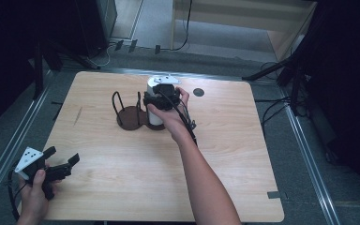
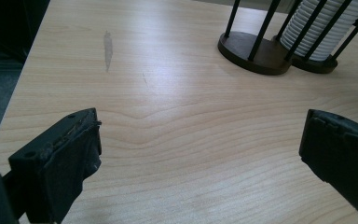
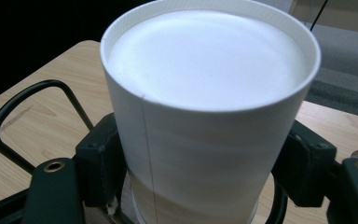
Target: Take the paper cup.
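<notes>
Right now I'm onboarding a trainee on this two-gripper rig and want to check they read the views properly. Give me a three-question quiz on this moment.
1. True or false: the right gripper has its jaws on either side of the white paper cup.
2. Which way up is the cup? A) upside down, base on top B) mouth up C) on its side
3. Fill in: the left gripper is ____ and sits near the table's front left corner.

Key: 1 true; 2 A; 3 open
</notes>
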A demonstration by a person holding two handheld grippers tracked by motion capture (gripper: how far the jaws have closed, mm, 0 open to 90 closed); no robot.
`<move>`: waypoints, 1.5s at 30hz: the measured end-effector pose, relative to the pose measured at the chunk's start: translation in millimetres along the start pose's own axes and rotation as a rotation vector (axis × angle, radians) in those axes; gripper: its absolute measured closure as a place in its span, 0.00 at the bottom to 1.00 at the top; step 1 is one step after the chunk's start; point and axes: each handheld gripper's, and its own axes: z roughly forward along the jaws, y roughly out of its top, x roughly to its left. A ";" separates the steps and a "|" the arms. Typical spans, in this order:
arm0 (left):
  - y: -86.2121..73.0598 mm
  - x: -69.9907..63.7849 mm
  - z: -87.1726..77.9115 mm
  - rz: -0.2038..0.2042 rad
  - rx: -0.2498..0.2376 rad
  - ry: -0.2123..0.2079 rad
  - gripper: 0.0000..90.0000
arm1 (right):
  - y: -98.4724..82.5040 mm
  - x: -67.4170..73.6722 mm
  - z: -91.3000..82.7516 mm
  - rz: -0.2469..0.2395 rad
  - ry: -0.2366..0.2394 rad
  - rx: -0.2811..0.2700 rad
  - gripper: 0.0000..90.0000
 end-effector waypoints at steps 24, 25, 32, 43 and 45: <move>0.0 -0.3 0.1 0.001 0.000 0.001 0.00 | 13.6 -3.7 -11.9 0.051 0.025 -0.055 0.30; 0.0 -0.3 0.1 0.002 0.001 0.001 0.00 | 14.6 -1.9 -13.3 0.029 0.013 -0.066 0.34; 0.0 -0.2 0.1 0.000 0.000 0.001 0.00 | 20.0 -0.1 -17.2 0.016 0.004 -0.081 0.35; 0.2 -0.7 -0.8 0.002 -0.007 0.002 0.00 | 32.0 1.1 -29.5 0.026 0.018 -0.141 0.36; 0.4 -0.8 -1.5 0.002 -0.012 0.001 0.00 | 34.5 2.5 -33.2 0.023 0.019 -0.158 0.36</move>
